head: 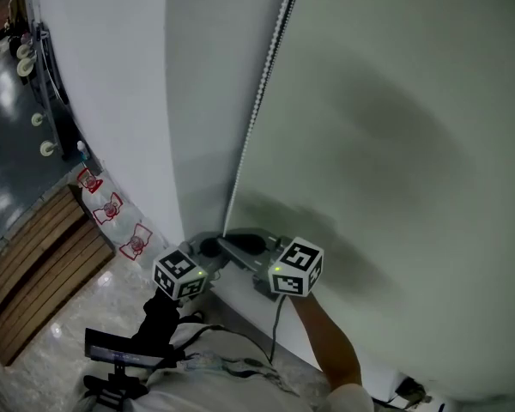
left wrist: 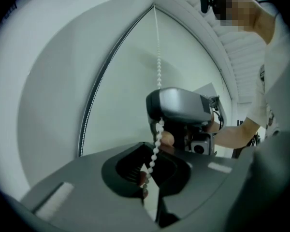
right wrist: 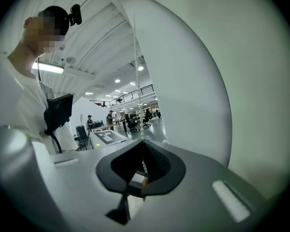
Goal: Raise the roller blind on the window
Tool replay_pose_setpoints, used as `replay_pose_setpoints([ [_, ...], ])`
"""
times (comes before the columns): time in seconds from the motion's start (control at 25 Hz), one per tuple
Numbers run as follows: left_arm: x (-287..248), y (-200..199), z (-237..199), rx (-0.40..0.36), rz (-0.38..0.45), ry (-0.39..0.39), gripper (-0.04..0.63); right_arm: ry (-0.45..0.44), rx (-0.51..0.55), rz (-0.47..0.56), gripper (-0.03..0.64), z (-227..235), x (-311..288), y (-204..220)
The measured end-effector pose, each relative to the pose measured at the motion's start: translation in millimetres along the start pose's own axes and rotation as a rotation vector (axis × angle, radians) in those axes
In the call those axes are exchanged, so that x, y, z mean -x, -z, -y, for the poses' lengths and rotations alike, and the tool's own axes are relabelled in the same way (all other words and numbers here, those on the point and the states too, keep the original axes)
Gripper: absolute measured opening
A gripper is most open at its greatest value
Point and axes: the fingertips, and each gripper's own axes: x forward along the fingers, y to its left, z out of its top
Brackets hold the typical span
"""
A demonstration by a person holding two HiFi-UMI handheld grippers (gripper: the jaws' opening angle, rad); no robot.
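The pale roller blind [head: 395,127] fills the right of the head view and hangs down. Its white bead chain [head: 257,110] runs along the blind's left edge, down to the two grippers. My left gripper [head: 213,249] and right gripper [head: 240,245] meet tip to tip at the chain's lower end. In the left gripper view the bead chain [left wrist: 158,71] passes the right gripper [left wrist: 160,123] and drops into my left gripper [left wrist: 147,180], which is shut on it. In the right gripper view the bead chain [right wrist: 134,57] enters my right gripper [right wrist: 142,170], also shut on it.
A white wall [head: 112,84] stands left of the blind. Below it lie a wooden slatted platform [head: 34,264] and a glossy floor [head: 86,307]. A bare forearm [head: 330,342] holds the right gripper. An open office hall [right wrist: 130,117] shows in the right gripper view.
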Motion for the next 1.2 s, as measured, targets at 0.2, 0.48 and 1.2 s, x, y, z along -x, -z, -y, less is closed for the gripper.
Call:
replay_pose_setpoints([
  [0.2, 3, -5, -6, 0.004, 0.019, -0.019, -0.002, -0.002, 0.091, 0.031, 0.065, -1, 1, -18],
  [0.48, 3, 3, -4, -0.001, 0.017, -0.017, -0.002, -0.009, 0.113, 0.175, 0.071, 10, 8, -89],
  [1.2, 1, 5, -5, -0.005, 0.003, -0.016, -0.002, -0.071, 0.335, 0.372, 0.06, -4, 35, -282],
])
